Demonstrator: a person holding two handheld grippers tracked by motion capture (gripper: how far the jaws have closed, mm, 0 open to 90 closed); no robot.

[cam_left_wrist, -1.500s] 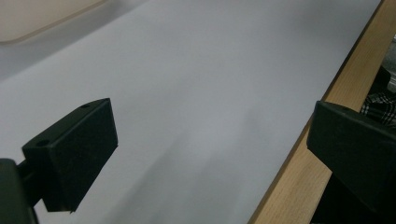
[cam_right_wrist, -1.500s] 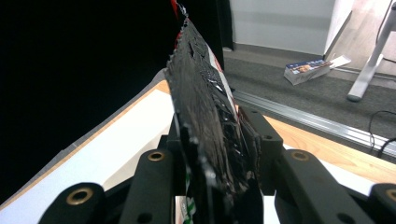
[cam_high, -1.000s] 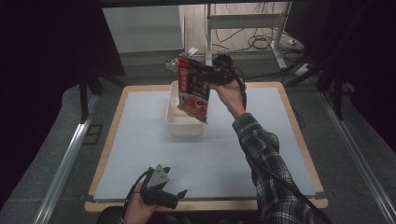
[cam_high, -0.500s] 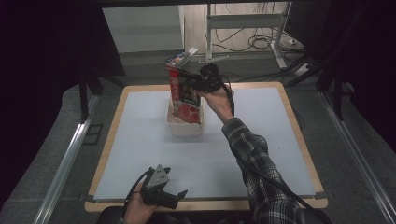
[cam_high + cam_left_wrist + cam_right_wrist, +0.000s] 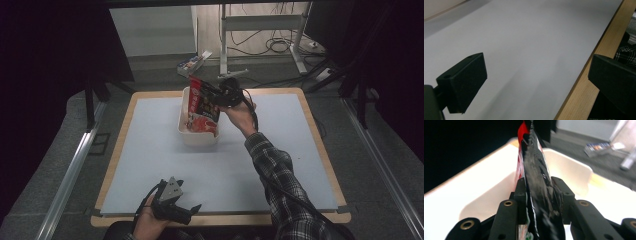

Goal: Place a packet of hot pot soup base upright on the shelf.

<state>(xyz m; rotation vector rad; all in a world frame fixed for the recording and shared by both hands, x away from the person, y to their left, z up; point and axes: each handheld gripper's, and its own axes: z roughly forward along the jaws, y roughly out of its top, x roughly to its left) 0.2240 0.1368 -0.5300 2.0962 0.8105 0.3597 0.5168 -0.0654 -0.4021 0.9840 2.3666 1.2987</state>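
At the near edge of the counter point(image 5: 150, 150), at about 7 o'clock, the left gripper point(image 5: 186, 211) rests in the person's left hand point(image 5: 147, 222) with a grey plate on top. Its fingers point(image 5: 464, 81) stand wide apart with nothing between them; in the left gripper view one finger hangs over the pale grey mat point(image 5: 529, 45) and the other sits beyond the wooden rim point(image 5: 584, 82), next to a plaid sleeve point(image 5: 626, 53).

Farther in, the right forearm in the plaid sleeve point(image 5: 280, 175) reaches from 5 o'clock toward the middle of the counter's far half. There the right hand point(image 5: 240, 112) holds the right gripper point(image 5: 216, 100), its fingers point(image 5: 520, 195) clamped on a red and black snack bag point(image 5: 202, 102). The bag stands nearly upright, its lower end down in a white tub point(image 5: 187, 137). In the right gripper view the bag point(image 5: 536, 182) runs edge-on between the two fingers, with the tub's point(image 5: 571, 167) pale hollow behind it.

Beyond the counter, toward 12 o'clock, a small box point(image 5: 192, 62) lies on the floor near a metal stand point(image 5: 225, 40) and loose cables point(image 5: 280, 45).
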